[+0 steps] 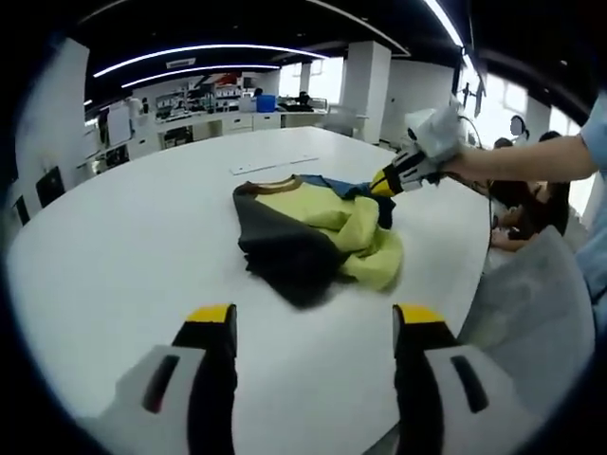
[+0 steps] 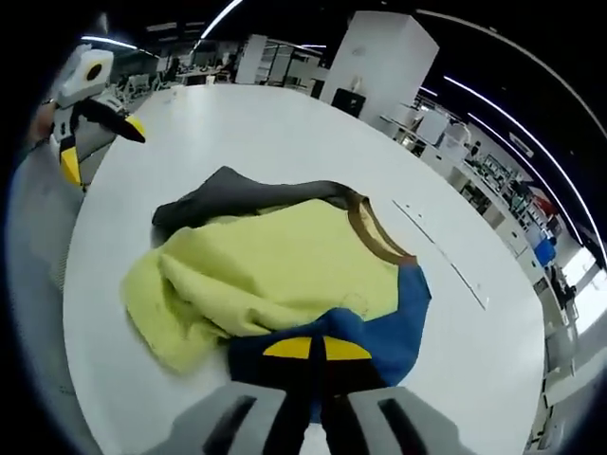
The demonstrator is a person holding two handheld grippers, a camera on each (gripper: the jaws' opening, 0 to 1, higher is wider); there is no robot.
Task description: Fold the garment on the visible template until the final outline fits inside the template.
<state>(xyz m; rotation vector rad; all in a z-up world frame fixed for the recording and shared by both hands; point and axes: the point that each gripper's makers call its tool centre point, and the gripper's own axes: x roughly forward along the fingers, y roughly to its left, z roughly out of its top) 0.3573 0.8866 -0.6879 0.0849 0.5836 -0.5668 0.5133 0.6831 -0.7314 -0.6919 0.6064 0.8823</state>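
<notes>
- Rising from the bottom of the left gripper view, the left tongs [image 1: 314, 327] are seen spread wide, with nothing held between them.
- The right tongs [image 2: 316, 349] are pressed together on the blue edge of the garment [image 2: 285, 275] at the bottom centre of the right gripper view.
- The crumpled yellow, grey and blue garment is seen at mid-frame on the white desk [image 1: 142, 227].
</notes>
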